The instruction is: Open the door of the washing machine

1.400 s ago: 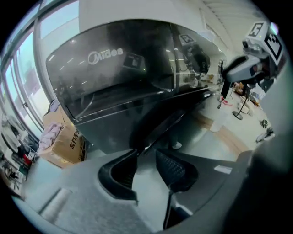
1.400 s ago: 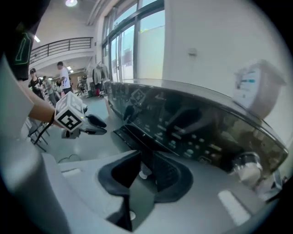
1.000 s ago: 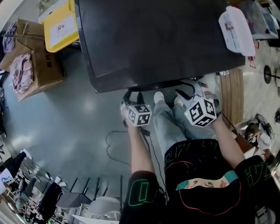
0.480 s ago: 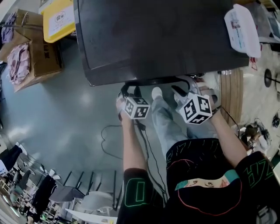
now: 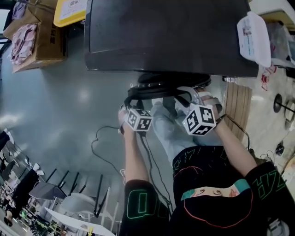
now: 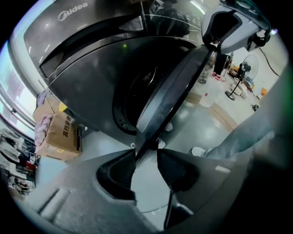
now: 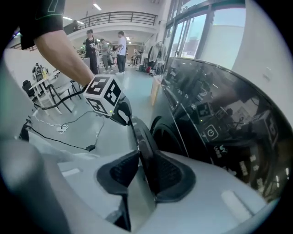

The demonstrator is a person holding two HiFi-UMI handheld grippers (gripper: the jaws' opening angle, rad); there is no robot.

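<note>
The black washing machine [image 5: 170, 32] fills the top of the head view. Its round door [image 5: 170, 84] stands ajar, swung a little out from the front. My left gripper [image 5: 134, 100] is at the door's left part and my right gripper [image 5: 190, 97] at its right part. In the left gripper view the door's rim [image 6: 176, 93] runs between the pads of the left gripper [image 6: 146, 155], with the drum opening [image 6: 135, 93] behind. In the right gripper view the right gripper's [image 7: 139, 157] jaws are closing with the rim [image 7: 143, 137] between them, and the pads press on it.
Cardboard boxes [image 5: 39, 39] and a yellow bin [image 5: 69, 10] stand left of the machine. A white container [image 5: 253, 37] lies on its right corner. A cable [image 5: 103, 147] trails on the floor. A wooden board [image 5: 237, 106] is at the right, chairs [image 5: 69, 203] at the lower left.
The door has come away from the machine's front and now shows as a ring in front of it. Both grippers drew back from the machine with the door's rim.
</note>
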